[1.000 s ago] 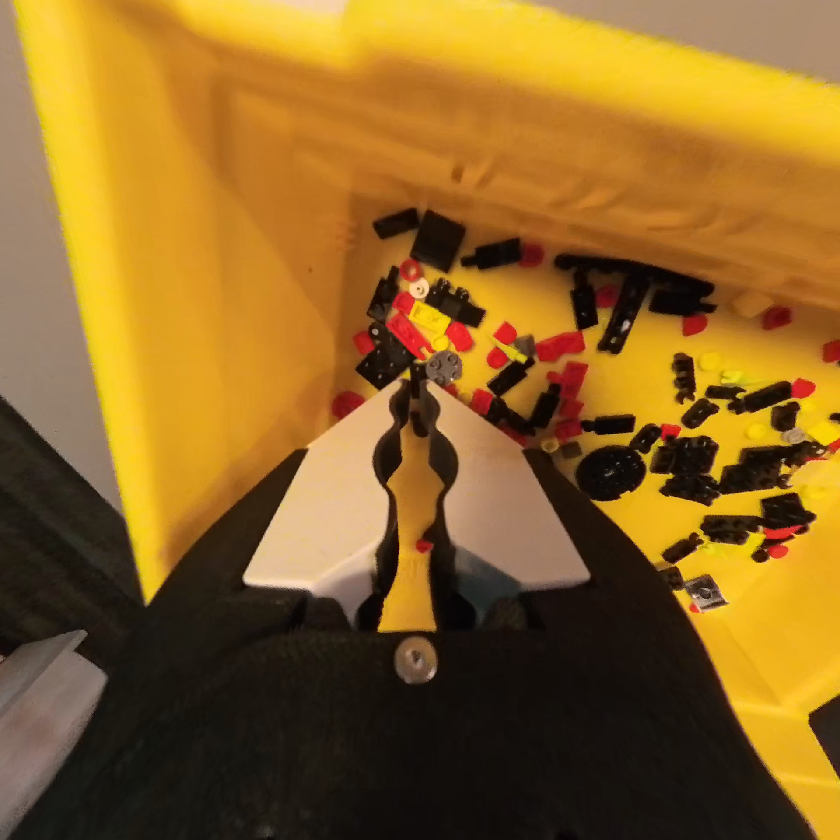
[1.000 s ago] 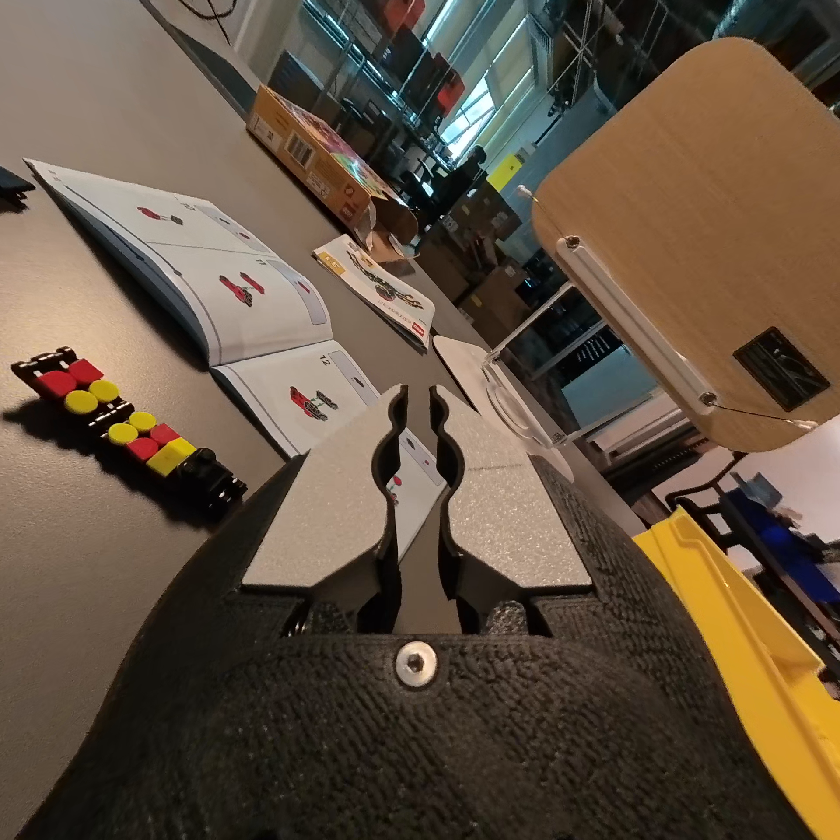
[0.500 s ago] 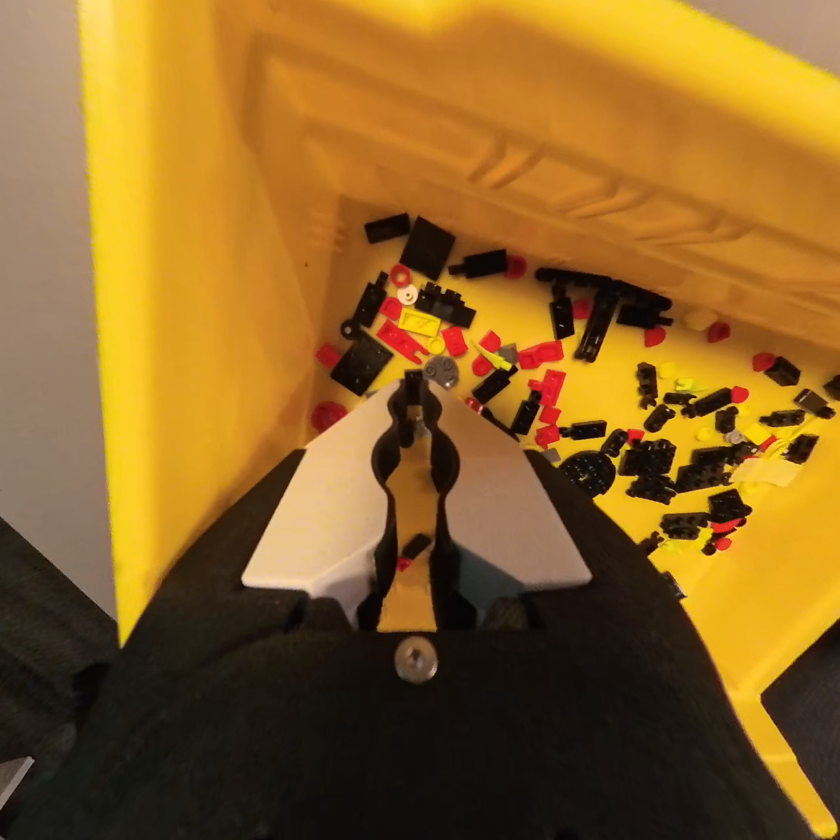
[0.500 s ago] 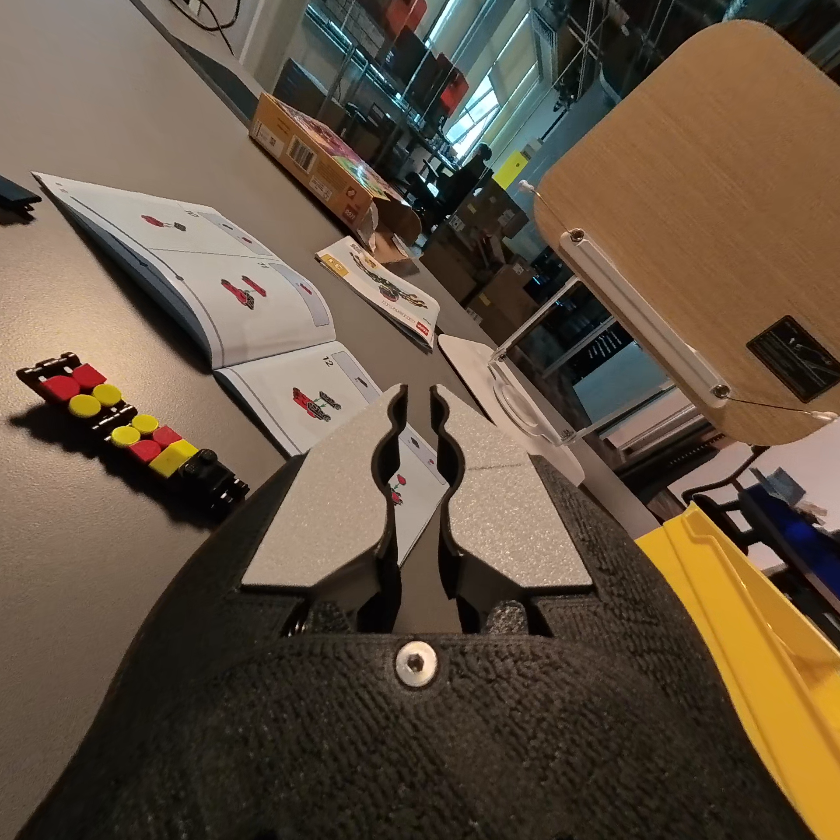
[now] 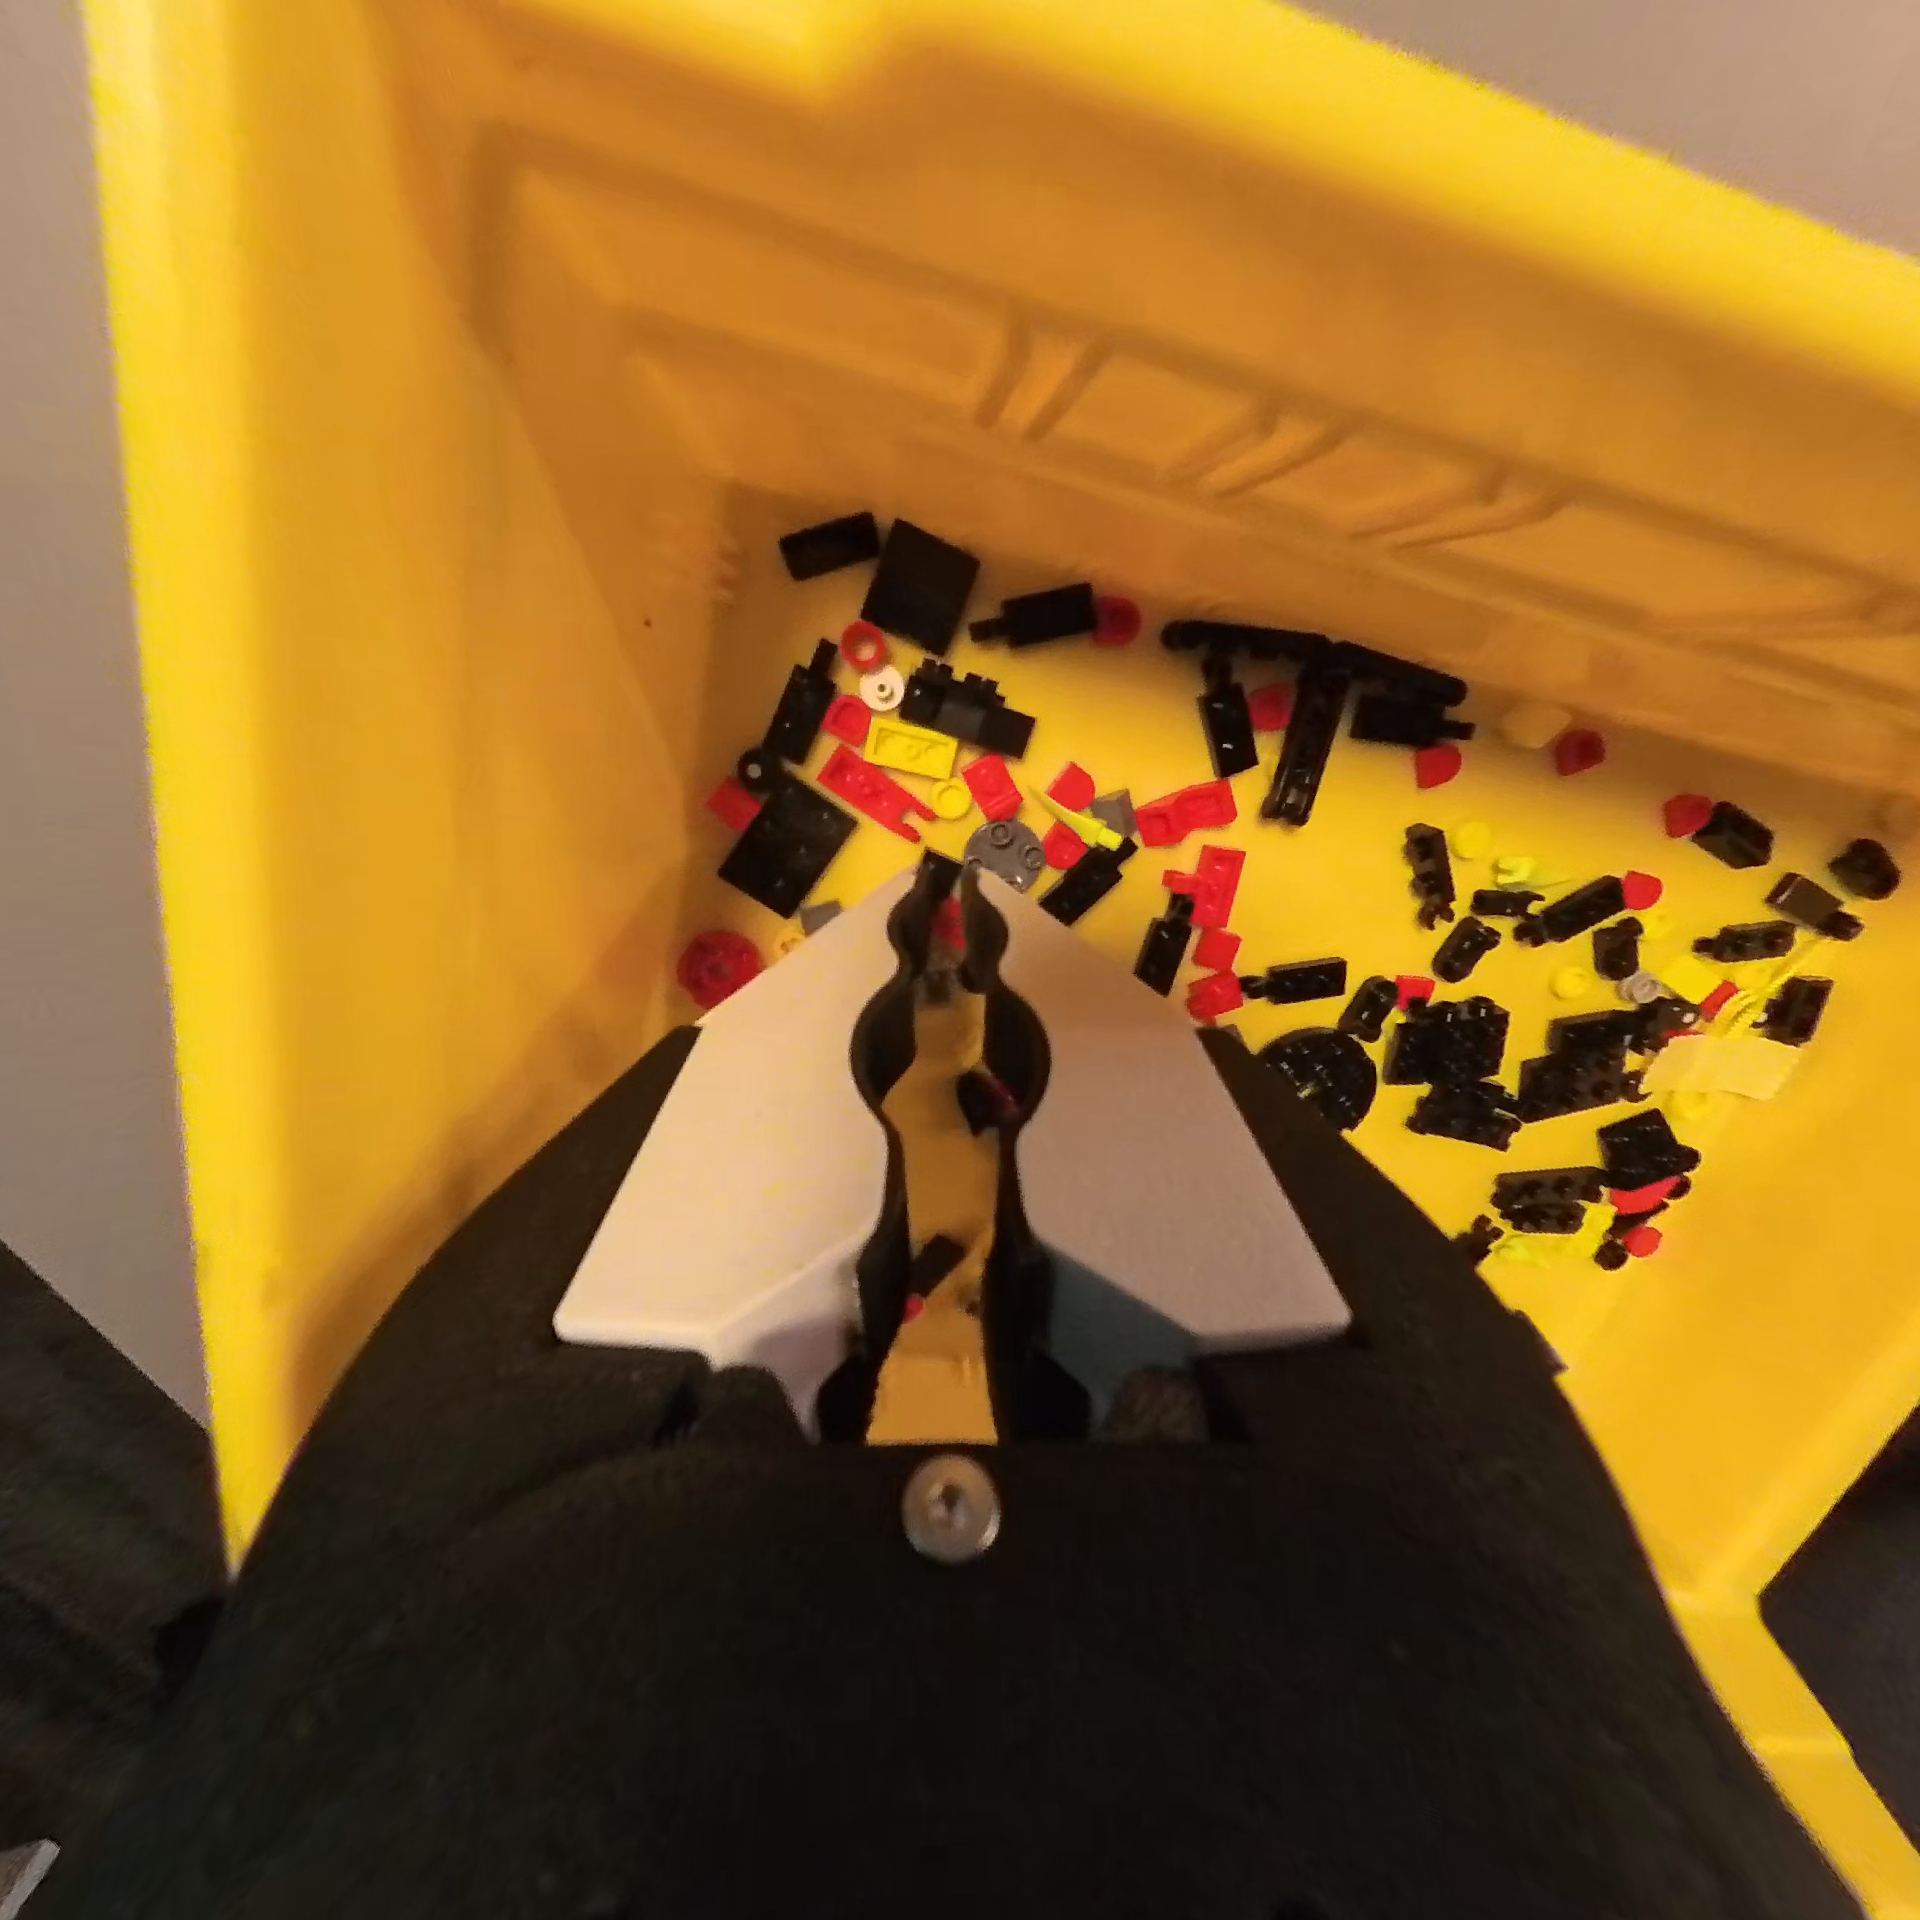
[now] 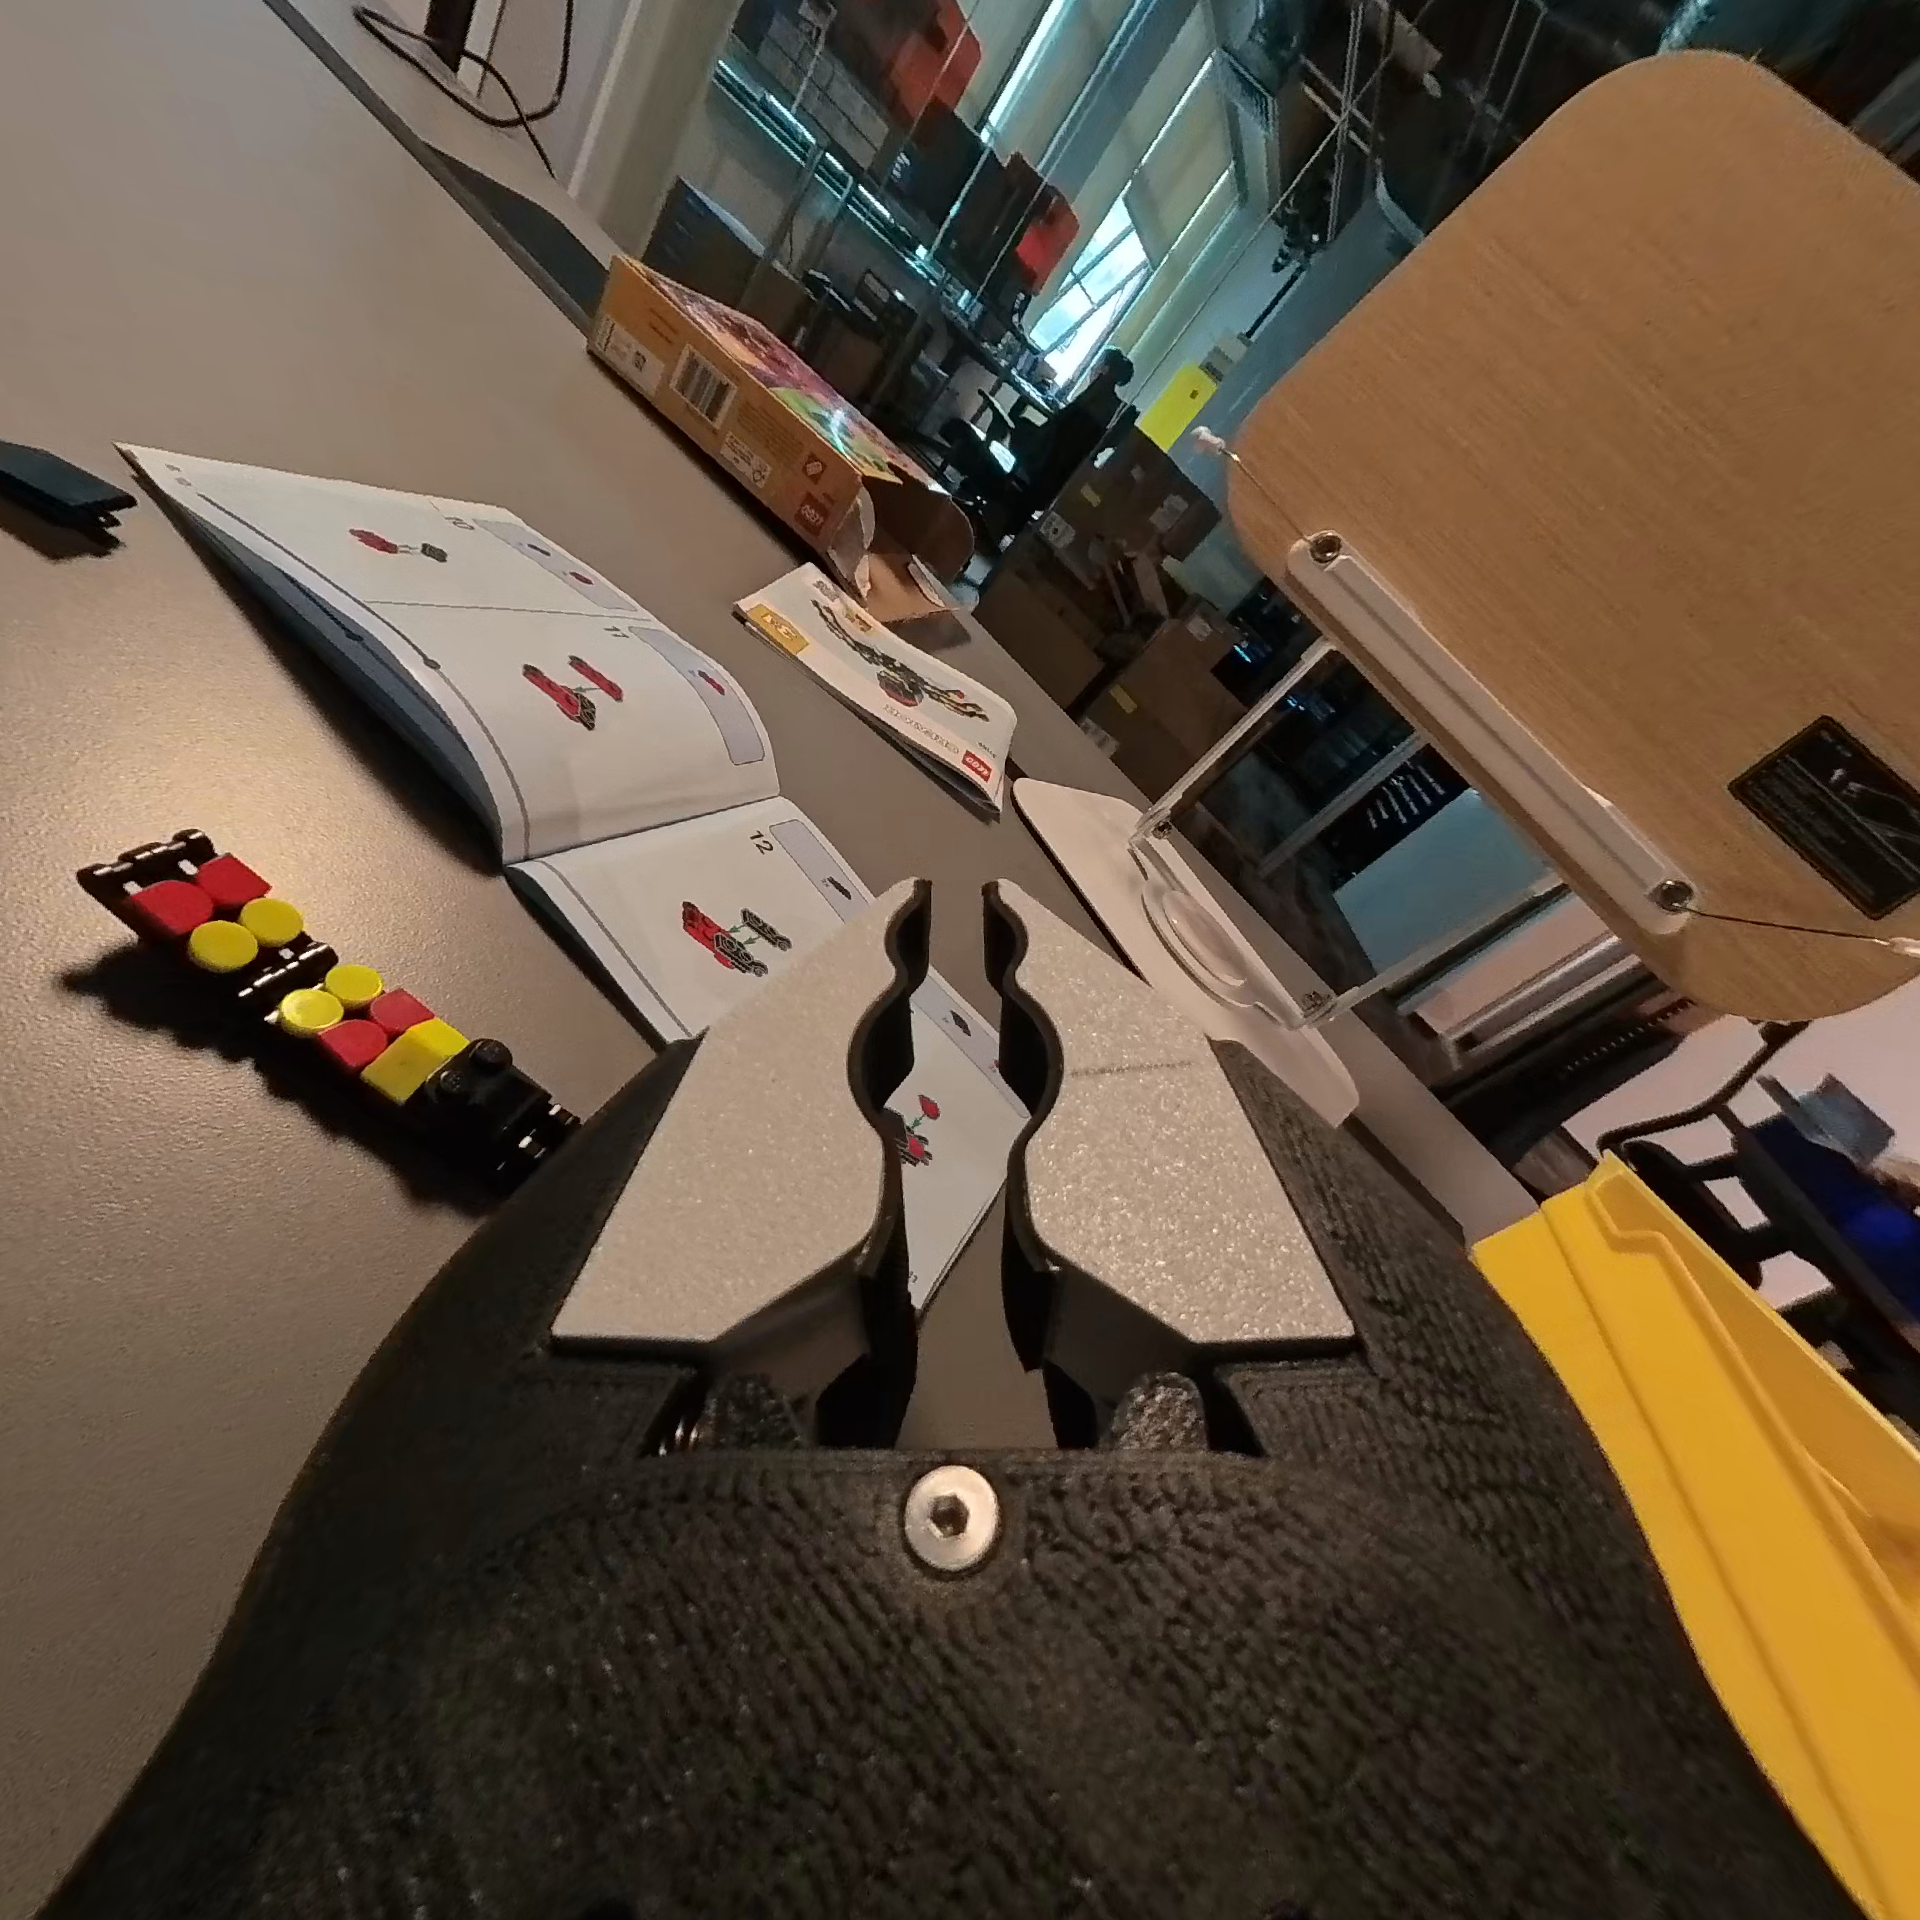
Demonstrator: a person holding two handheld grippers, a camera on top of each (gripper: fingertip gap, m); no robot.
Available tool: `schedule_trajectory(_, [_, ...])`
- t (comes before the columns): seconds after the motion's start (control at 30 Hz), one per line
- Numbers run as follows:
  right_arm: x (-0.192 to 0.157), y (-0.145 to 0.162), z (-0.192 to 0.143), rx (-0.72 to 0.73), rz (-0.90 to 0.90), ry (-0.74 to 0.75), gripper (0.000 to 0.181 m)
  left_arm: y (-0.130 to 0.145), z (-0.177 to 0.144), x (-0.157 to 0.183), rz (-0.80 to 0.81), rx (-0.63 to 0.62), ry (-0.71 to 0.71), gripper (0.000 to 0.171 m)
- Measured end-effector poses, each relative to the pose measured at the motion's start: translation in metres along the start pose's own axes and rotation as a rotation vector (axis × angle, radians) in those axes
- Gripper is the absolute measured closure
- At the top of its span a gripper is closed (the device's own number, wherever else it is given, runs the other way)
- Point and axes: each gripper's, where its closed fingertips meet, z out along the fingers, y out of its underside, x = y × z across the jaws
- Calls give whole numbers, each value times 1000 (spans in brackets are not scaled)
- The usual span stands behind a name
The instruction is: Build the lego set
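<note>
A yellow bin (image 5: 416, 727) holds several loose black, red and yellow lego pieces (image 5: 1455, 1039) on its floor. My left gripper (image 5: 948, 878) hangs inside the bin near its left corner, above the pieces. It is shut on a small dark piece (image 5: 940, 971) pinched just behind the tips. My right gripper (image 6: 956, 894) hovers low over the dark table, jaws almost together and empty. A partly built black strip with red and yellow tiles (image 6: 312, 997) lies to its left. An open instruction booklet (image 6: 520, 665) lies ahead of it.
A second booklet (image 6: 883, 675) and an opened cardboard box (image 6: 748, 416) lie farther back. A wooden panel on a clear stand (image 6: 1610, 468) with a white base (image 6: 1101, 862) stands at the right. The yellow bin's rim (image 6: 1714, 1455) is close on the right. A dark flat piece (image 6: 52, 488) is at the far left. About 60 cm separates my left fingertips from my right.
My left gripper has lifted away from the bin floor with the small dark piece still between its fingers. My right gripper has barely shifted.
</note>
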Motion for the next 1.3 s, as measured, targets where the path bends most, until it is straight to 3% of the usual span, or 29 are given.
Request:
schedule_trajectory(0.87, [3,0,-1,14,49,-5,172,10,3,-3,88,-24,-22,169])
schedule_trajectory(1.1, [-4,-3,1,24,16,-31,172,-8,-15,-3,99,111,-61,171])
schedule_trajectory(1.2, [-6,-5,1,36,16,-45,172,-8,-20,0,130,101,-68,171])
schedule_trajectory(1.3, [-6,-8,-1,55,33,-54,172,-4,-11,10,164,56,-16,159])
